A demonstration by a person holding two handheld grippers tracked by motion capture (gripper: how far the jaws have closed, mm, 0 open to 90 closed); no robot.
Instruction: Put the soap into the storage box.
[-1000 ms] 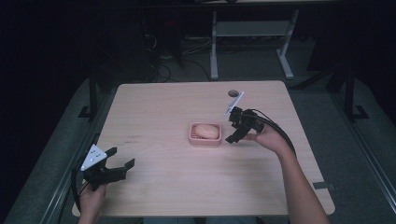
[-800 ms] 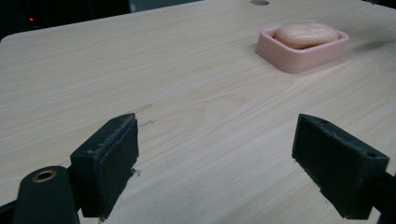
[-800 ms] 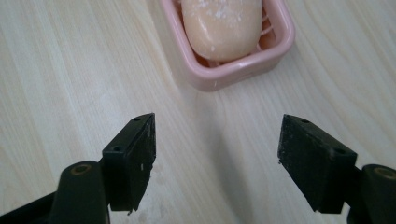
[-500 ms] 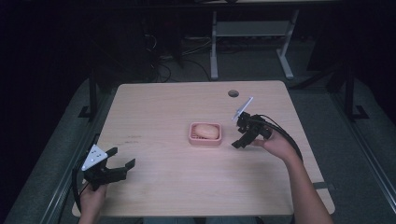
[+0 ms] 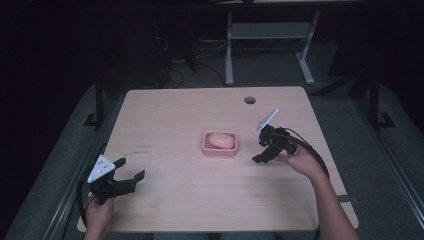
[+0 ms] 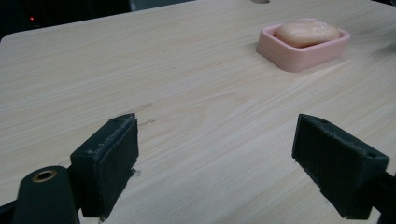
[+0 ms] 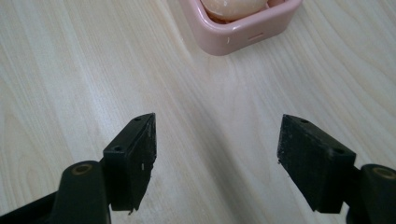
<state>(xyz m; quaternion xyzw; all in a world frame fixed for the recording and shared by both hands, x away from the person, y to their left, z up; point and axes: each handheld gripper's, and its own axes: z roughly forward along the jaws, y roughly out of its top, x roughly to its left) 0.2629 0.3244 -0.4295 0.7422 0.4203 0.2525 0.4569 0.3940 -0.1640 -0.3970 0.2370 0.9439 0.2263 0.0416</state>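
Note:
A pink soap dish [image 5: 220, 149] sits mid-table with a peach bar of soap [image 5: 220, 140] lying in it. My right gripper [image 5: 259, 151] hovers just right of the dish, pointing at it. Its jaws are open, have just closed in a little, and have nothing between them. In the right gripper view [image 7: 217, 161] bare wood lies between the jaws, and the dish [image 7: 243, 30] with the soap [image 7: 231, 7] is just beyond. My left gripper [image 5: 131, 168] rests open at the front left corner. The left gripper view [image 6: 229, 168] shows the dish [image 6: 303, 58] and soap [image 6: 308, 32] far off.
The light wooden table [image 5: 175, 115] has a round cable hole [image 5: 249, 100] near its back edge. A faint scuff [image 6: 144, 108] marks the wood ahead of the left gripper. Dark floor, cables and a desk frame lie beyond the table.
My right gripper has drawn back from the dish, to the right and toward the person. The left gripper has not moved.

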